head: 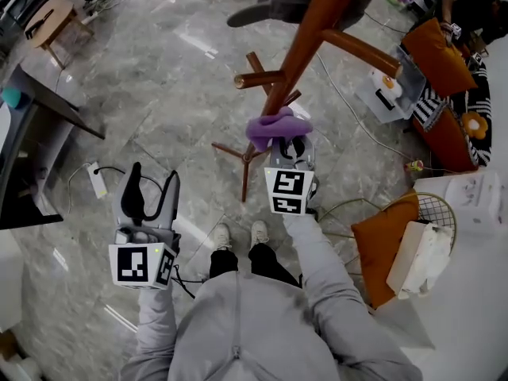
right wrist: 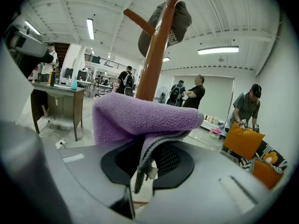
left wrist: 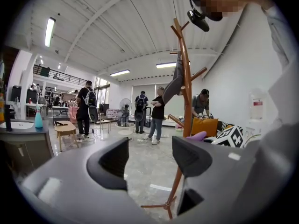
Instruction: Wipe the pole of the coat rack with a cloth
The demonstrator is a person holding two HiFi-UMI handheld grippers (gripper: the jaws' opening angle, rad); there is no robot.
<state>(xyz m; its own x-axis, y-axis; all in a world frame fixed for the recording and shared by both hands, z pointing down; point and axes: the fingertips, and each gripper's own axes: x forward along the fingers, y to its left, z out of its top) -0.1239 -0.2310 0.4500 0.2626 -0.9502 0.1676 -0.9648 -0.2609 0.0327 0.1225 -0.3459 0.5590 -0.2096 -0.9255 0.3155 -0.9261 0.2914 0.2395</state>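
Observation:
The coat rack's brown wooden pole (head: pixel 317 22) slants down to its legs (head: pixel 244 155) on the marble floor. A purple cloth (head: pixel 275 125) is pressed against the pole's lower part, with my right gripper (head: pixel 288 146) shut on it. In the right gripper view the cloth (right wrist: pixel 140 118) drapes over the jaws and the pole (right wrist: pixel 156 50) rises right behind it, with a dark cap (right wrist: pixel 176 20) on a peg. My left gripper (head: pixel 155 178) hangs open and empty to the left, apart from the rack. In the left gripper view the rack (left wrist: pixel 186 92) stands beyond the spread jaws of the left gripper (left wrist: pixel 149 158).
Orange cushions (head: pixel 381 240) and a wire chair (head: pixel 436 209) stand at the right beside a white table (head: pixel 476 292). A power strip (head: pixel 97 179) with cables lies on the floor at left. A dark desk (head: pixel 32 133) is further left. Several people (left wrist: pixel 156 111) stand far off.

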